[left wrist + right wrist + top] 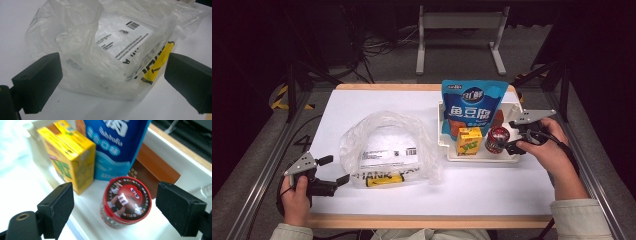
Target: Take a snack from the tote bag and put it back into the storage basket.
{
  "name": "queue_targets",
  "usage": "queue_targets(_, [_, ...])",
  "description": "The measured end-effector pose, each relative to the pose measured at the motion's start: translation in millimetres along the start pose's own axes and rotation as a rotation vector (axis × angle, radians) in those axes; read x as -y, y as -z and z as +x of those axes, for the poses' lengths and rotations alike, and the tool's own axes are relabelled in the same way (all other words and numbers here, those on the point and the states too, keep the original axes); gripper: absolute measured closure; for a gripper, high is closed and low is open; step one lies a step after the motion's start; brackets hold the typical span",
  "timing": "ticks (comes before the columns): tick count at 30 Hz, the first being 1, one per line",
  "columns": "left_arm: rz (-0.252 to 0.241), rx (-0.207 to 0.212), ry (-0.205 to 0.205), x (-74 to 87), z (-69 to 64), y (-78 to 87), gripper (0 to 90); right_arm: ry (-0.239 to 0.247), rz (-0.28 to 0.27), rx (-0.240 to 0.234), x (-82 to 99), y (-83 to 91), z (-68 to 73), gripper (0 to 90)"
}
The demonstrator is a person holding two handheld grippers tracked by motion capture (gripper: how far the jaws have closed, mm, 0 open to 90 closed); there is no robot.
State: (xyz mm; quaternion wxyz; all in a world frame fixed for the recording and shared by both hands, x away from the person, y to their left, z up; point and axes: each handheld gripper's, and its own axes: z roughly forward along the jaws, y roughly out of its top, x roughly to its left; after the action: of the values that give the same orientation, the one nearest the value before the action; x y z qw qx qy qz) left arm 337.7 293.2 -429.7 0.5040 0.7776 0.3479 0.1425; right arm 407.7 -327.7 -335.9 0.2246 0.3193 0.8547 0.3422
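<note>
Black jaws, right gripper: spread wide, nothing pressed between the pads; they stand to either side of the red candy tin without touching it.
Red candy tin: just ahead of and below the right gripper, upright in the white tray.
Tray neighbours: yellow drink carton beside the tin, blue snack pouch behind it, brown box leaning at the back.
Left gripper: jaws apart, empty; the clear plastic bag lies crumpled just ahead, between the line of the jaws but unpinched.
Bag contents: a labelled white parcel shows through the film.
Progress, judged: early; all four goods sit in the tray, apparently none bagged, and the bag's mouth is not held open.
Left to do: grip the tin, lift it, carry it to the bag.
</note>
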Motion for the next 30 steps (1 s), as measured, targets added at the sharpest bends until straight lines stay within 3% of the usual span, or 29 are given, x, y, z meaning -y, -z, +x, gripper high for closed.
queue_targets(5, [0.003, 0.006, -0.009, -1.7, -2.5, 0.5, 2.3, -0.015, -0.068, -0.041, 3.1, 9.4, 13.9, 16.1])
queue_targets(15, [-0.016, 0.008, -0.006, -3.9, -4.1, 5.8, 2.3, -0.010, -0.140, -0.081, 12.6, 14.9, 36.8, 16.1])
queue_targets(27, [-0.024, 0.009, -0.007, -4.7, -4.6, 7.4, 2.3, -0.012, -0.204, -0.135, 25.8, 4.5, 57.4, 16.1])
queue_targets(30, [-0.024, 0.009, -0.007, -4.7, -4.6, 7.6, 2.3, -0.023, -0.241, -0.145, 31.2, 1.3, 62.0, 16.1])
